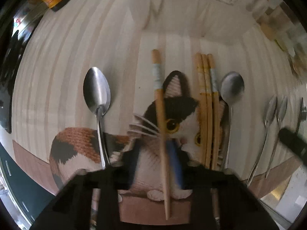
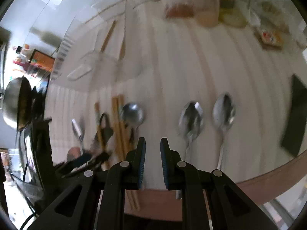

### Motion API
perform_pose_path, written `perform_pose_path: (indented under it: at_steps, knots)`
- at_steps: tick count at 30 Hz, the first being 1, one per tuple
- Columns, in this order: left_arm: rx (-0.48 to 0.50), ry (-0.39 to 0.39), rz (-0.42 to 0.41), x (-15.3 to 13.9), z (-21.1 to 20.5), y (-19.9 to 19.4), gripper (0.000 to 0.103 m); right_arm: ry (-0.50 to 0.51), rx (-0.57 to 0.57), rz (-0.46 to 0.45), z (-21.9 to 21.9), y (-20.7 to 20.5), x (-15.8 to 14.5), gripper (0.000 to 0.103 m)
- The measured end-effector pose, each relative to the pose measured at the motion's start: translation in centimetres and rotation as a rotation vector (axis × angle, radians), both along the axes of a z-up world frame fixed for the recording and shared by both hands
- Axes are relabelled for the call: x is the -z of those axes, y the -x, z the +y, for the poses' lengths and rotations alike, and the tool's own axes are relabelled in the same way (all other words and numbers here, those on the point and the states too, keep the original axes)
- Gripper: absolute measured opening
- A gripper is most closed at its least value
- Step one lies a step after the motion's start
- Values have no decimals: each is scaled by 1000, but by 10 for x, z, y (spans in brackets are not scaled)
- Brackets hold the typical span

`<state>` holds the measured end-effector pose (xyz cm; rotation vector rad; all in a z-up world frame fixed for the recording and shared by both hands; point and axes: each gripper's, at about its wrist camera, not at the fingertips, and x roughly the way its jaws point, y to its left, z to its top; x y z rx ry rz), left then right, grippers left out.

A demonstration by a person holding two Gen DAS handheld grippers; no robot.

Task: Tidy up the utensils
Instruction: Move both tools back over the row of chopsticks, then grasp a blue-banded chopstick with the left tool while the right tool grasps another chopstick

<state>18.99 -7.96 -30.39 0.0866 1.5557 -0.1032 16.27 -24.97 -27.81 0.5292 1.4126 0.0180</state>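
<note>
A single wooden chopstick [image 1: 160, 118] lies lengthwise over a knitted cat-shaped mat [image 1: 76, 143], its near end past the table edge. My left gripper [image 1: 159, 153] points straight down and is shut on this chopstick, fingers blurred on either side. Three more chopsticks [image 1: 207, 115] lie together to the right, beside a round spoon [image 1: 232, 88]. An oval spoon [image 1: 96, 90] lies to the left. In the right wrist view my right gripper [image 2: 153, 143] hovers over bare table, its jaws a narrow gap apart with nothing between. Two spoons [image 2: 191, 118] [image 2: 224, 109] lie just right of it.
A clear plastic tray [image 2: 99, 63] holding wooden sticks stands farther back. Jars and bottles [image 2: 209, 9] line the far edge. A dark flat pad [image 2: 293, 115] lies at the right. The table's brown front edge [image 2: 268, 174] is close. A wok [image 2: 15, 105] sits at the left.
</note>
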Motion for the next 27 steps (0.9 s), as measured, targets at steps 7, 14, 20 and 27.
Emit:
perform_pose_path:
  at_steps: [7,14,20,27]
  knots:
    - [-9,10,-1,4,31,7,5,-116,-72,72,43,-2,35,17]
    - [0,13,-2,7,44,1,5,54,-127,119,71,-8,54,8]
    - [6,20,-6,7,48,13,5,133,-163,110,88,-6,54,5]
    - [16,15,-6,2,45,11,5,211,-127,155,69,10,54,5]
